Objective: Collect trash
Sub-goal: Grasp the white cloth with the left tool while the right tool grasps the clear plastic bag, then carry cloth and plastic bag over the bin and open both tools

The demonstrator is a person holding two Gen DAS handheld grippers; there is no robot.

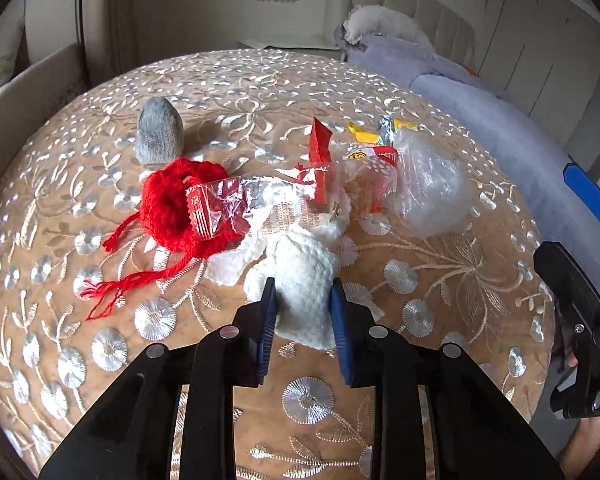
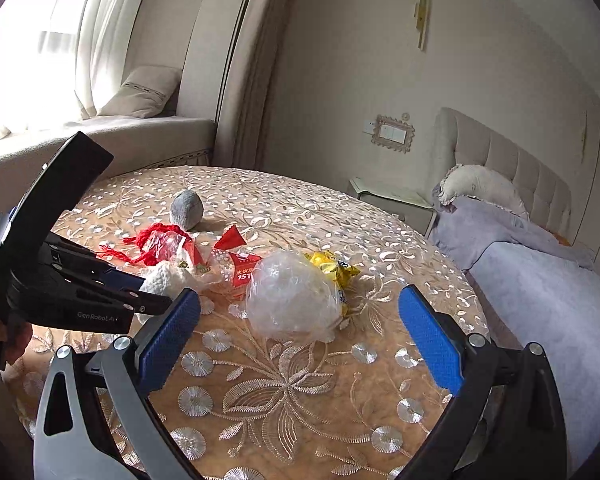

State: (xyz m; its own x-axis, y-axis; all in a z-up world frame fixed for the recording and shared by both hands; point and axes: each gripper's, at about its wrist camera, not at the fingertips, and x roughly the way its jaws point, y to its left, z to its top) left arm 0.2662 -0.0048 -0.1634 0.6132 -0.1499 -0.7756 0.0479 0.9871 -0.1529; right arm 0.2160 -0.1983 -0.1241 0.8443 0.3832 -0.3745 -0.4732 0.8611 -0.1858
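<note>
On the embroidered table point(image 2: 284, 392), left gripper point(image 1: 303, 304) jaws clamping white knit piece point(image 1: 300, 264), right gripper point(image 2: 300, 332) jaws spread wide

Your right tool point(image 2: 300, 344) has bare surface point(image 2: 284, 392) ahead up to the clear plastic bag point(image 2: 292, 300); wrappers point(image 2: 240, 272) crowd behind it.

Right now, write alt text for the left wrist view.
The left hand-held gripper is closed on a white knitted item on an embroidered tablecloth. Behind lie red yarn, clear and red wrappers, and a crumpled plastic bag.
</note>
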